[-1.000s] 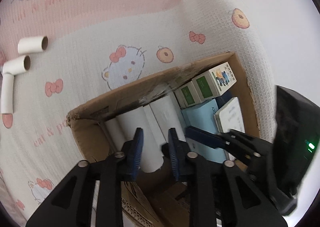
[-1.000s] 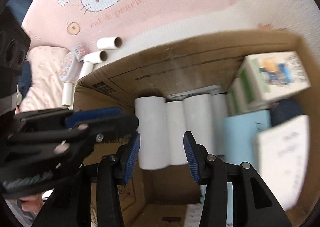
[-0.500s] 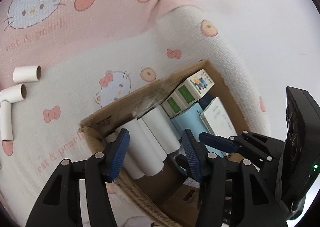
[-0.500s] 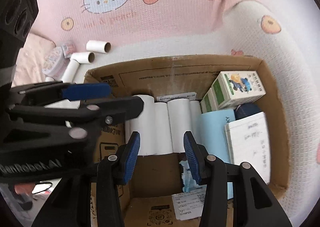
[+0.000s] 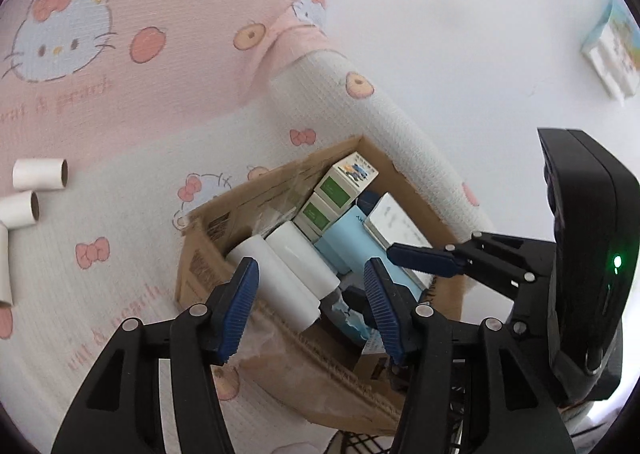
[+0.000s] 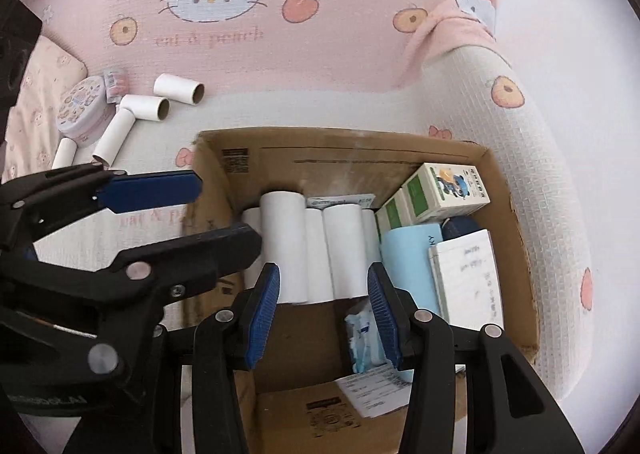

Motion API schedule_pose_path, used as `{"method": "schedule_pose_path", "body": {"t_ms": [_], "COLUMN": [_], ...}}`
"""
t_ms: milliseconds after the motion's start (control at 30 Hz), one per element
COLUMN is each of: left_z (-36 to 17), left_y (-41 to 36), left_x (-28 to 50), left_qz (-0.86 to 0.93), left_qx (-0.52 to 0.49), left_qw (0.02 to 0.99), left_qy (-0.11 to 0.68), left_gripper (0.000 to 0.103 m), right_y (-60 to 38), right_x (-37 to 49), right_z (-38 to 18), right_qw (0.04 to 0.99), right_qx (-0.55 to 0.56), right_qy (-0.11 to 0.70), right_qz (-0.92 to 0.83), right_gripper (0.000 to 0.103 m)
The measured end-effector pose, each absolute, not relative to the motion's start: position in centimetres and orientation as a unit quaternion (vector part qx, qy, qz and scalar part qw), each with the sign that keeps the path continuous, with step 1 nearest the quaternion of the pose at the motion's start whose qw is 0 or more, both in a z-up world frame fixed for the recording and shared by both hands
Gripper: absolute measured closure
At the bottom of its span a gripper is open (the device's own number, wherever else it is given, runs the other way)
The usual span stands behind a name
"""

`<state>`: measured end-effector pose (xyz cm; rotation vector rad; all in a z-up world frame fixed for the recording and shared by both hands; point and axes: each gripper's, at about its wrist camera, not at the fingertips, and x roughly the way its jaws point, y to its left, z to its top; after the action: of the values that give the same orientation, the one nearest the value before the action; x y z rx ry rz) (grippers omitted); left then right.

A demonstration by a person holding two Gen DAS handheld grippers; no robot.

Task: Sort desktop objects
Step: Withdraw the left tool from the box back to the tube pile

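I've got both grippers up over the cardboard box now, and it's filling nicely. Along the far wall lies a row of white paper tubes side by side; to their right sit two green-and-white cartons, a pale blue pack and a white booklet, with something dark tucked behind that I can't make out. At the near end there's a crumpled blue-and-white wrapper and a printed slip. So that much counts as sorted, I'd say.

My left gripper has nothing in it: the jaws have just been opening and now stand wide, with the nearest tube seen through the gap but not pinched. My right gripper is released too, jaws moderately apart with nothing between the pads, just the box interior below.

What's left sits out on the patterned bed cover, well apart from the box: loose cardboard tubes in a scatter, some touching, plus a round decorated tin and a small wrapped item just beside it. Out past the bed there's a colourful box; I can't tell if it belongs in the job.

My read: well past halfway, with that far cluster next to collect
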<state>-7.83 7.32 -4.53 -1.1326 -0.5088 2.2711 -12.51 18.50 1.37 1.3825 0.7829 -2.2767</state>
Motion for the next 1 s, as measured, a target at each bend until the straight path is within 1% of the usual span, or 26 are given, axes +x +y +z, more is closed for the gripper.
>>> {"method": "schedule_pose_path", "body": {"t_ms": [200, 300, 400, 567, 700, 833, 1000], "left_z": [-4.7, -5.0, -5.7, -7.7, -9.3, -10.0, -10.4], "left_y": [4.3, 2.8, 1.2, -2.0, -4.3, -6.3, -8.6], "left_x": [-5.7, -4.5, -3.5, -2.5, -1.8, -1.2, 0.0], "left_qz": [0.859, 0.866, 0.867, 0.858, 0.854, 0.852, 0.853], "left_qx": [-0.400, -0.392, -0.389, -0.401, -0.413, -0.413, -0.406], "left_qw": [0.255, 0.244, 0.235, 0.209, 0.181, 0.162, 0.142], "left_qy": [-0.194, -0.194, -0.204, -0.243, -0.261, -0.278, -0.296], "left_gripper": [0.044, 0.044, 0.044, 0.044, 0.044, 0.044, 0.044], "right_y": [14.9, 13.4, 12.0, 9.7, 7.6, 5.9, 3.5], "right_x": [-9.4, -8.3, -7.6, -5.9, -4.9, -3.9, -3.5], "right_z": [1.6, 1.5, 1.2, 0.3, -1.2, -2.1, -1.9], "right_qw": [0.149, 0.152, 0.169, 0.205, 0.245, 0.265, 0.292], "right_qx": [0.434, 0.418, 0.414, 0.404, 0.414, 0.409, 0.381], "right_qy": [0.383, 0.412, 0.427, 0.450, 0.468, 0.487, 0.486], "right_qz": [-0.802, -0.796, -0.786, -0.769, -0.742, -0.725, -0.731], "right_gripper": [0.060, 0.060, 0.060, 0.060, 0.060, 0.060, 0.060]}}
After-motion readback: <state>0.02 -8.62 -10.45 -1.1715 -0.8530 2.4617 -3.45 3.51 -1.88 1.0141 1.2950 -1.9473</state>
